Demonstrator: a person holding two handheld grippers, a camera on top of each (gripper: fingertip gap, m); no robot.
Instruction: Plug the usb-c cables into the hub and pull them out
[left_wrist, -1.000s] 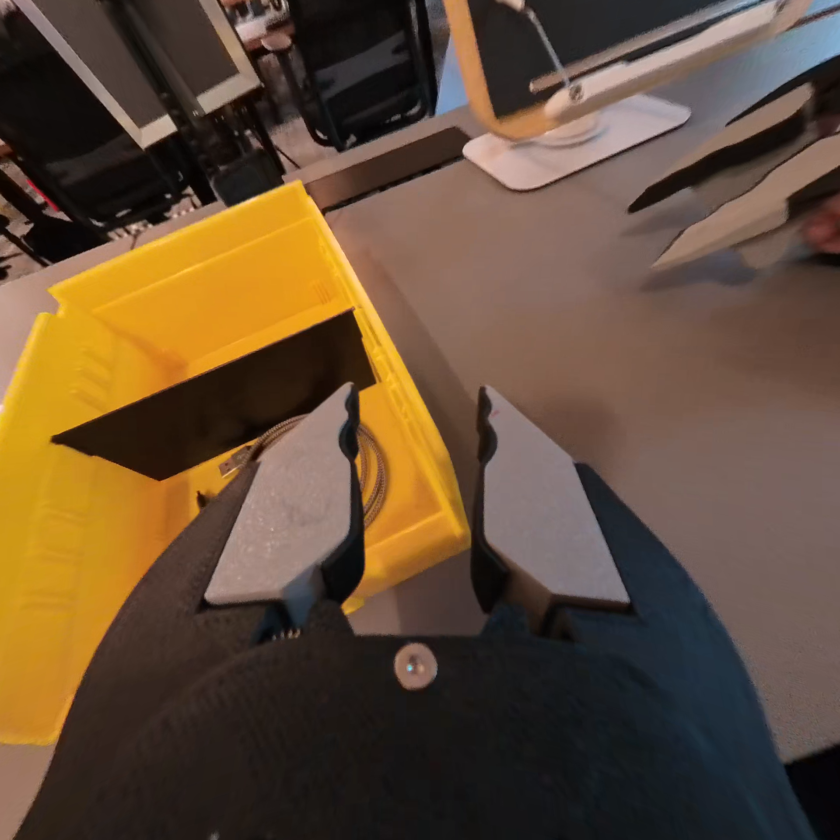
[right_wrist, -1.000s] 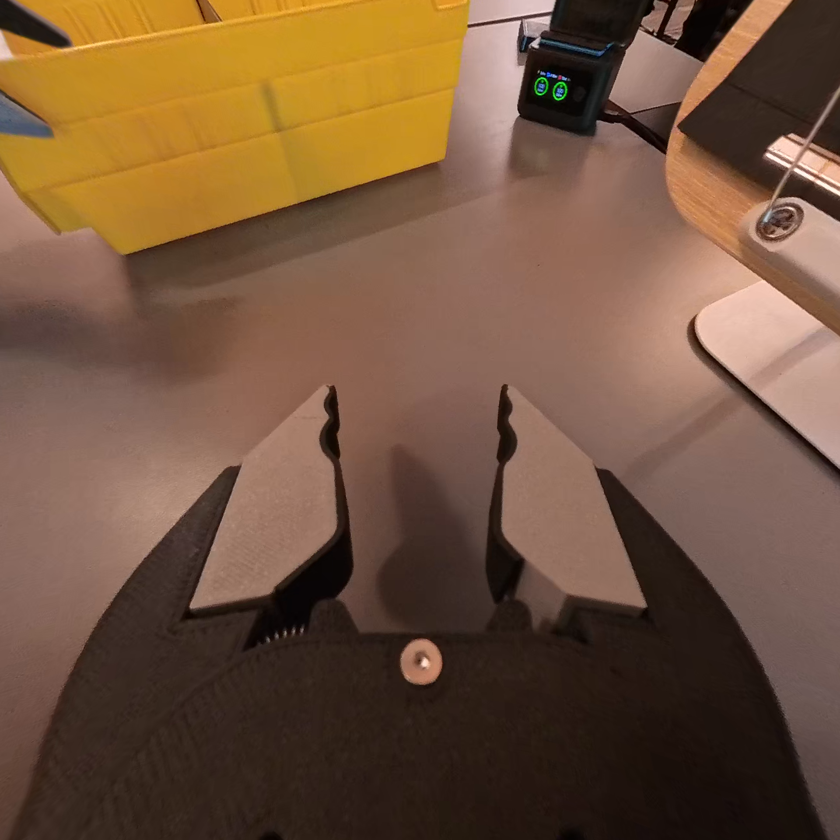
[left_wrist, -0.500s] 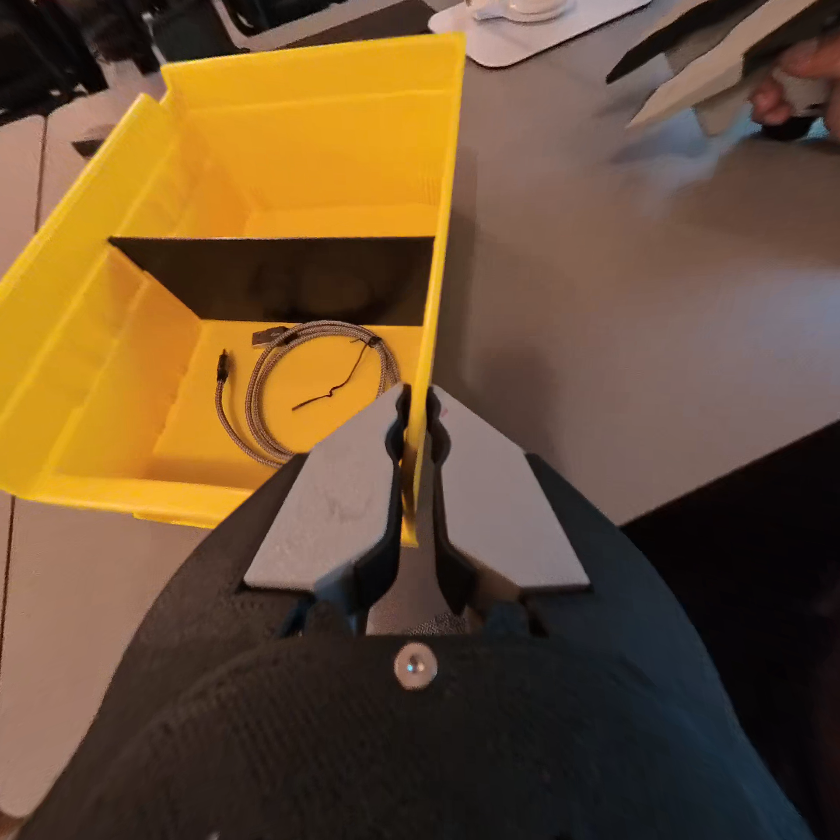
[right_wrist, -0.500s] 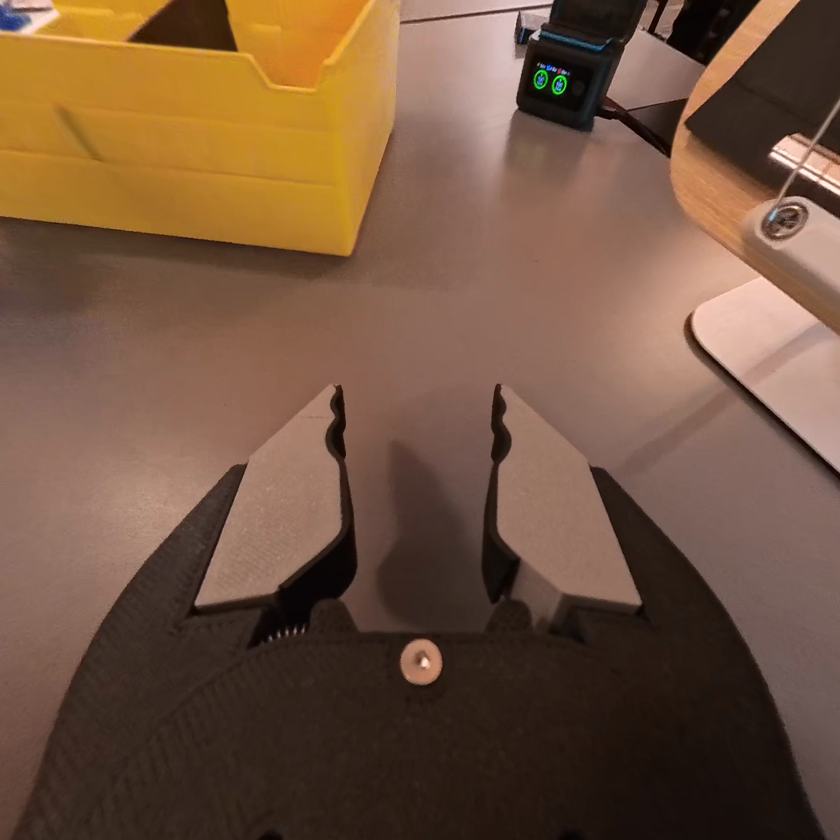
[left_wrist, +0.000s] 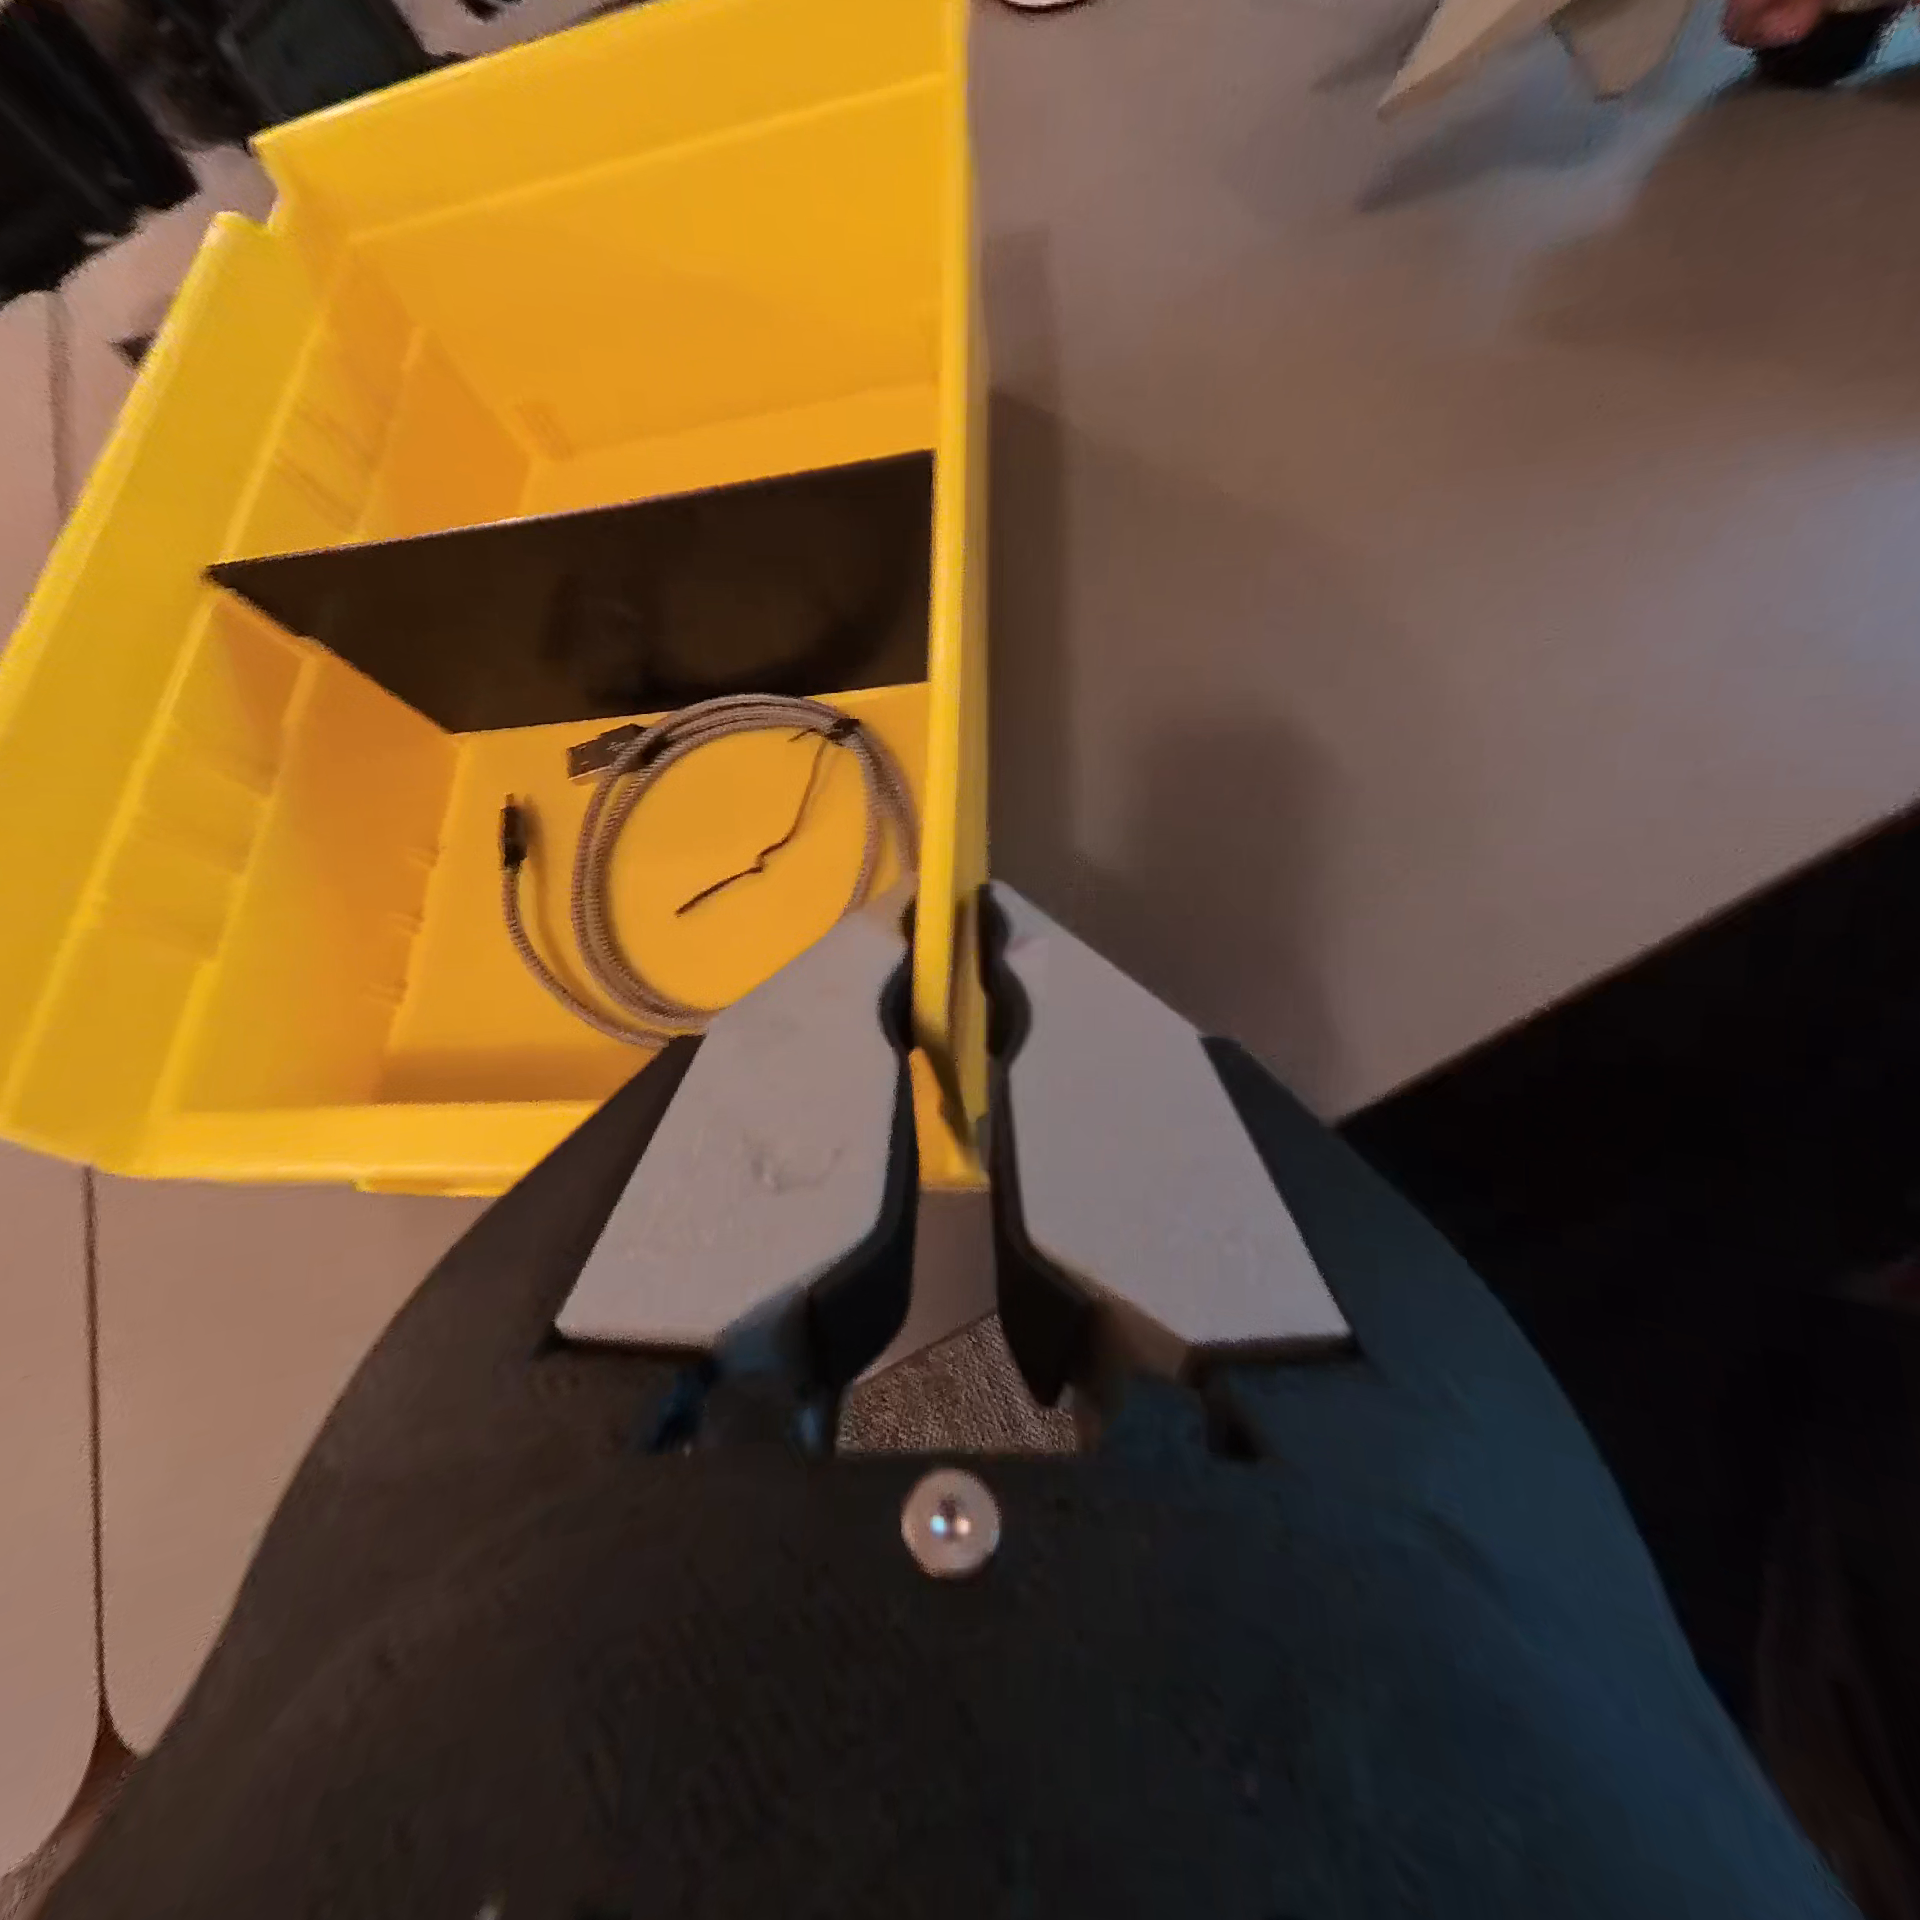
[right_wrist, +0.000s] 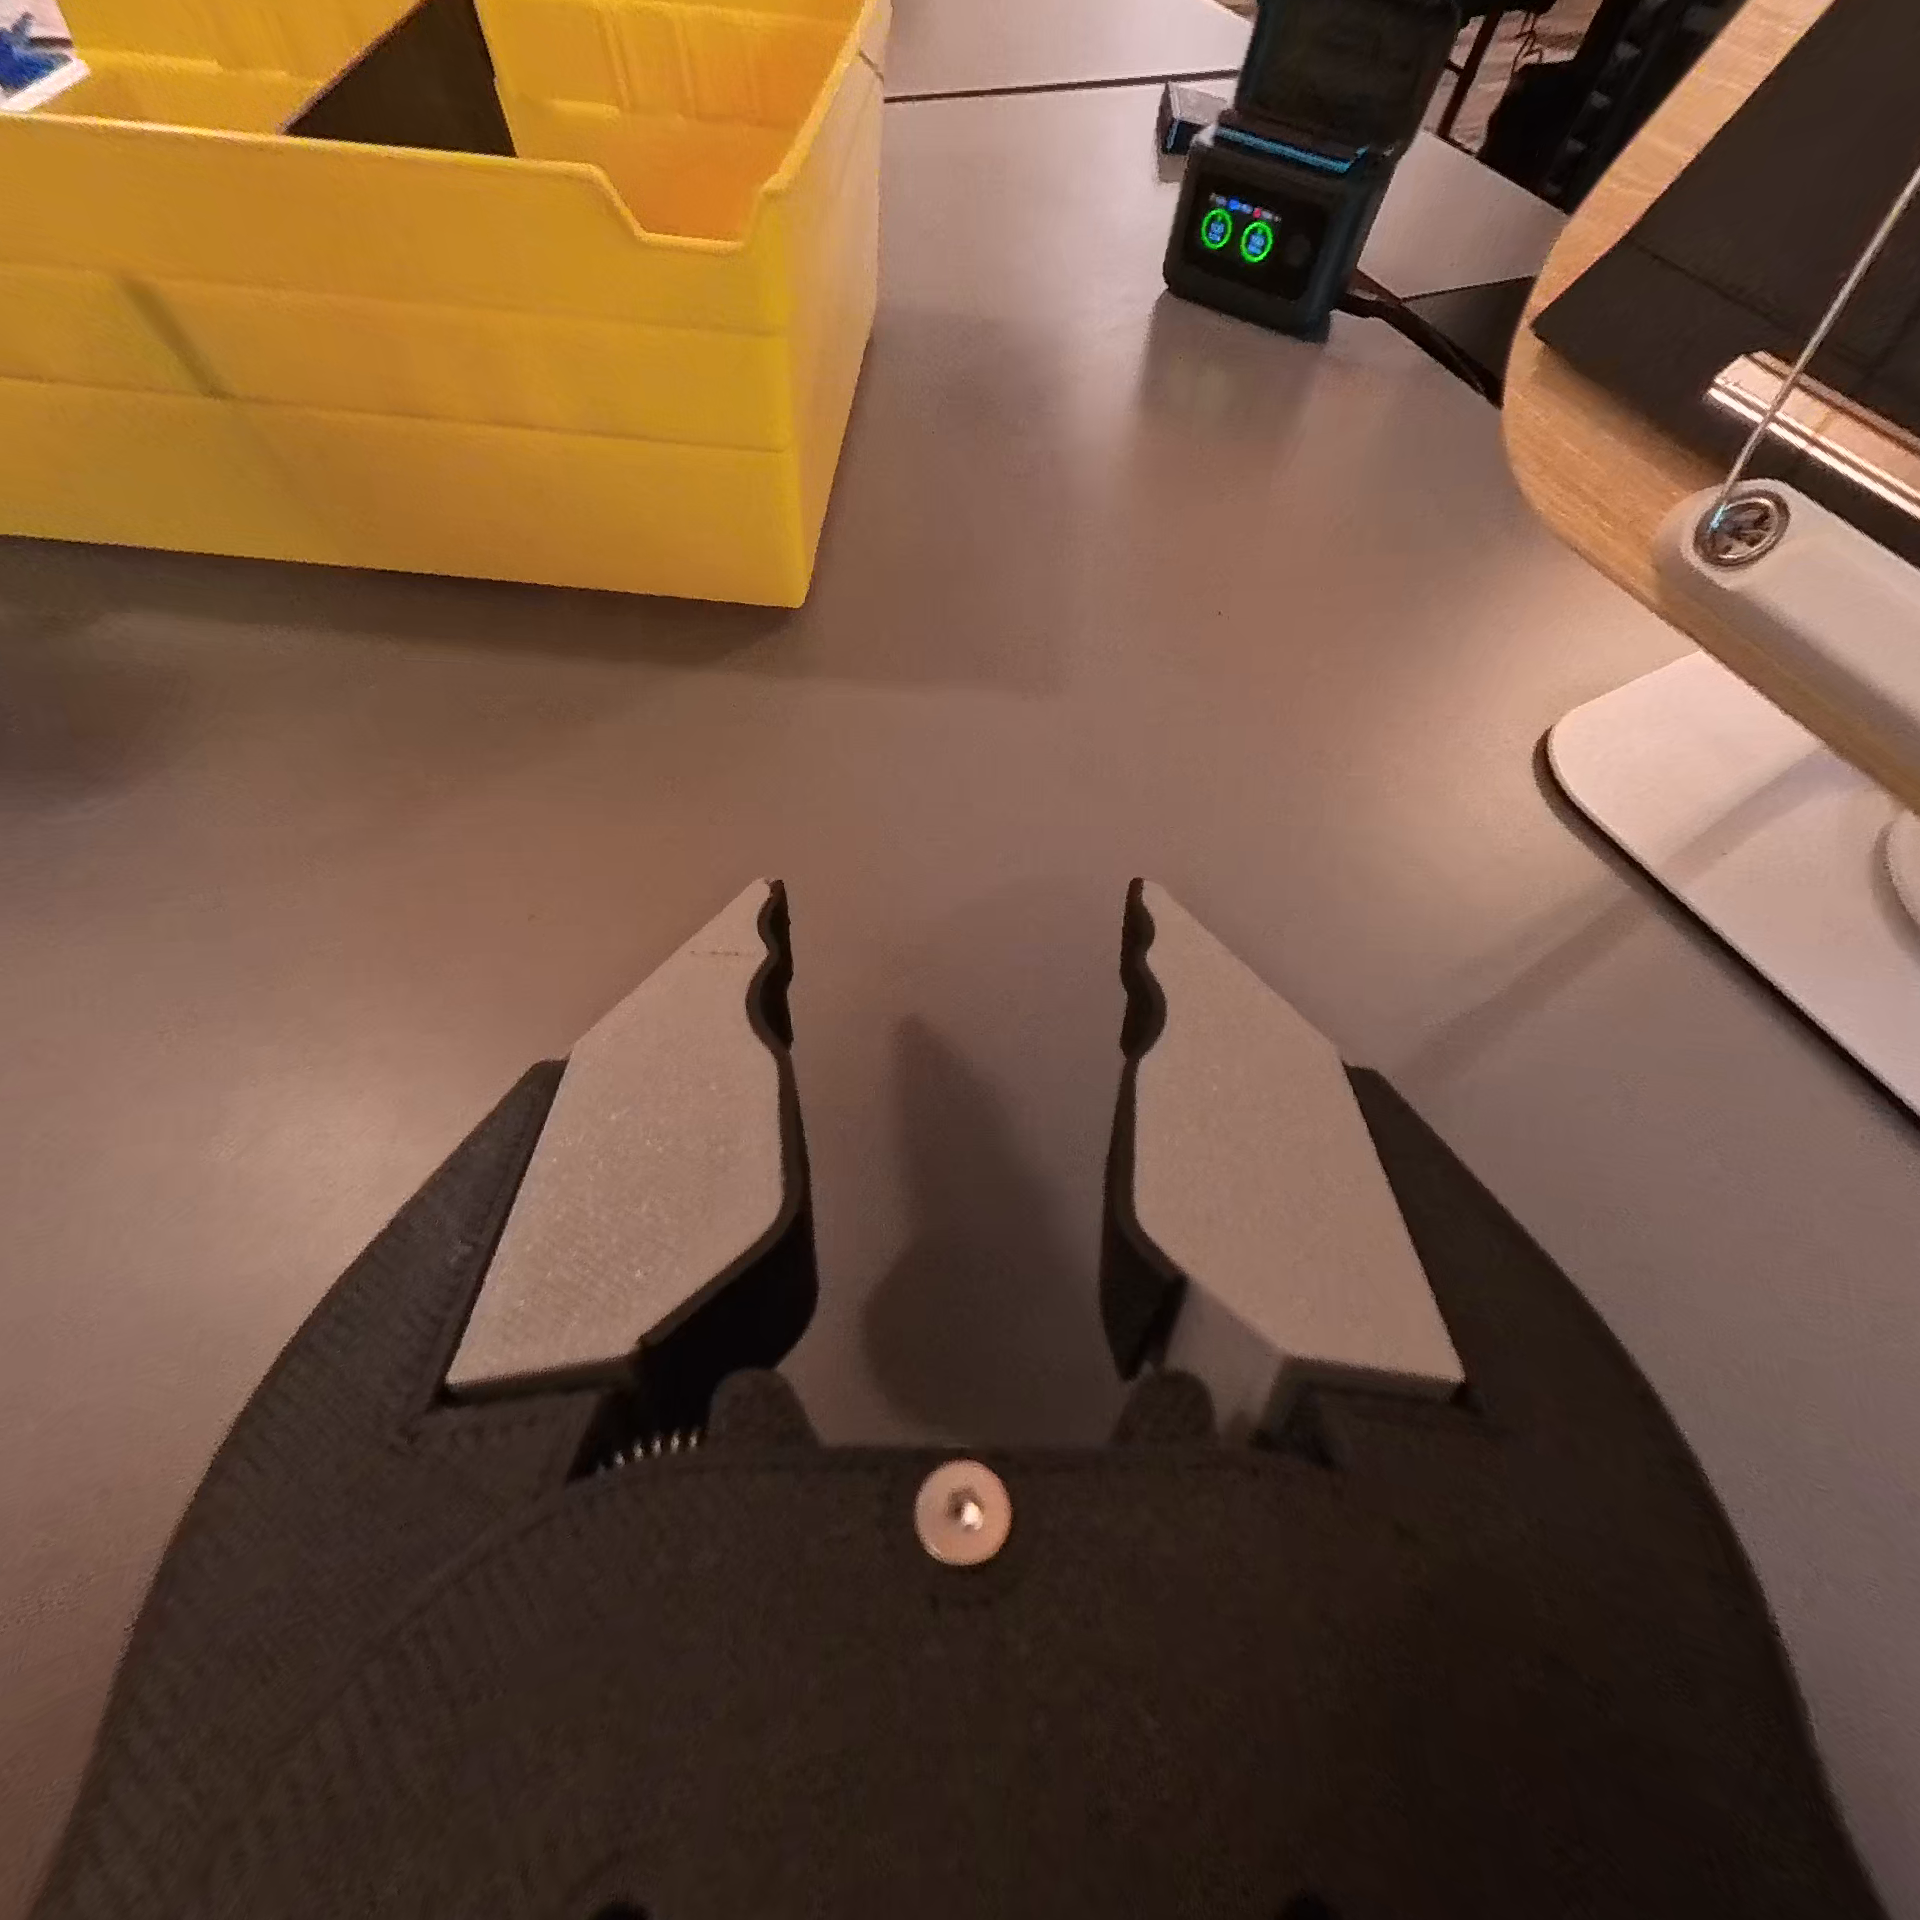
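My left gripper (left_wrist: 948, 935) is clamped on the yellow bin's (left_wrist: 665, 239) side wall; the right gripper (right_wrist: 954, 914) gapes empty. The coiled cable (left_wrist: 717, 862) lies just ahead-left of my left jaws, nearer that hand. No hub visible.

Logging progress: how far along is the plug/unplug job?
Nothing plugged yet. The braided cable lies coiled in the yellow bin, untouched; no hub in view. In hand: left gripper clamps the bin's side wall. Right gripper is open, empty. Fetching, plugging and unplugging remain.
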